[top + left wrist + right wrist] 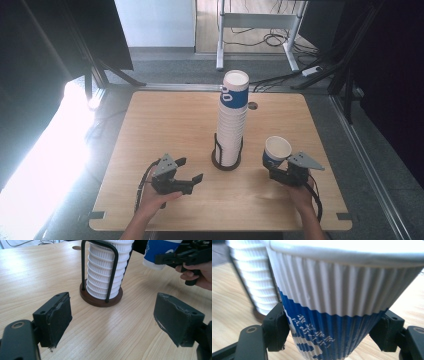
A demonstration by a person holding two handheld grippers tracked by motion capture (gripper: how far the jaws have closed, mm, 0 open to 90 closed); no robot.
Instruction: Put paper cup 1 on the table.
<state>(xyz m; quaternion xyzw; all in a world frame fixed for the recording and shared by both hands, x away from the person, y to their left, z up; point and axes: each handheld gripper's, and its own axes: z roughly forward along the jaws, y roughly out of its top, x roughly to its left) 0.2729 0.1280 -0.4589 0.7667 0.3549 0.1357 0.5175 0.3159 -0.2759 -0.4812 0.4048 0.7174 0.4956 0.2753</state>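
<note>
A tall stack of white ribbed paper cups (232, 120) stands in a black wire holder with a round brown base (226, 160) at the table's middle; the top cup has a blue band. My right gripper (278, 169) is shut on a single blue and white ribbed cup (276, 151), upright and held just right of the stack. Up close in the right gripper view, its pads (277, 326) press the blue lower part of the cup (337, 302). My left gripper (190, 170) stands open left of the holder, nothing between its fingers (58, 315). The stack (106, 270) rises just beyond it.
The wooden table (165, 125) has a small round hole (252, 105) behind the stack. Black frame legs, cables and a white desk frame stand on the grey floor behind. Bright light falls at the left.
</note>
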